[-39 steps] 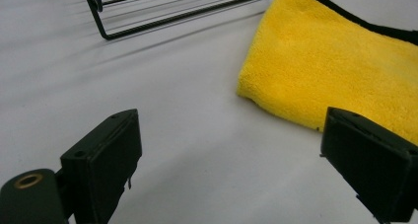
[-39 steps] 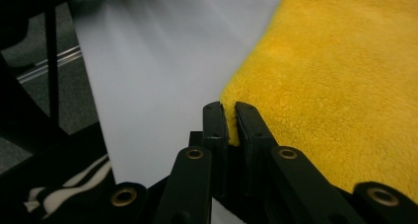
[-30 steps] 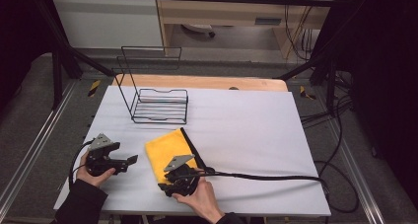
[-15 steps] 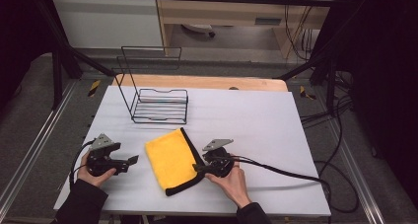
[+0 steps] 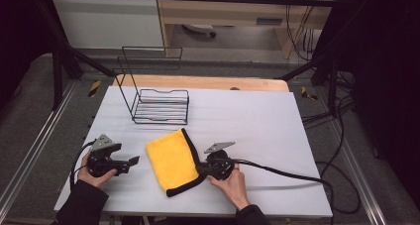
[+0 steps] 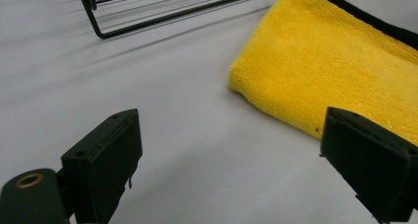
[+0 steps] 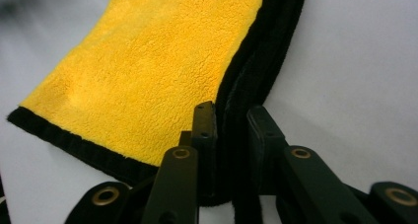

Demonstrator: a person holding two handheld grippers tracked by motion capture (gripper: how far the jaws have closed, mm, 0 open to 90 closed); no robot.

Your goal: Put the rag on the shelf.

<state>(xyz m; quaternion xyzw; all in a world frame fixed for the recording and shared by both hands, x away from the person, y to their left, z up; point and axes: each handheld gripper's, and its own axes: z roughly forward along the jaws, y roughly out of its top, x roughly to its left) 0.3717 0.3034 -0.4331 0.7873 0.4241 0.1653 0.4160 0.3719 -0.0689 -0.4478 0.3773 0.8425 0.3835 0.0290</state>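
Note:
A folded yellow cloth (image 5: 172,158) with a black border lies on the white table (image 5: 257,121), in front of a black wire rack (image 5: 161,105). My right gripper (image 5: 202,168) is at the cloth's right edge. In the right gripper view its jaws are shut on the black border (image 7: 246,81) of the cloth (image 7: 162,61). My left gripper (image 5: 132,161) rests on the table to the left of the cloth, a small gap away. The left gripper view has its jaws wide open with nothing between them (image 6: 226,169), the cloth (image 6: 335,66) ahead to the right.
The wire rack (image 6: 162,12) stands at the back left of the table. A black cable (image 5: 282,171) trails right from my right gripper across the table. A wooden board (image 5: 208,82) lines the far edge.
My right gripper has pulled the cloth's black edge rightward from the near side, so the cloth now lies flatter and longer. The left gripper has stayed put.

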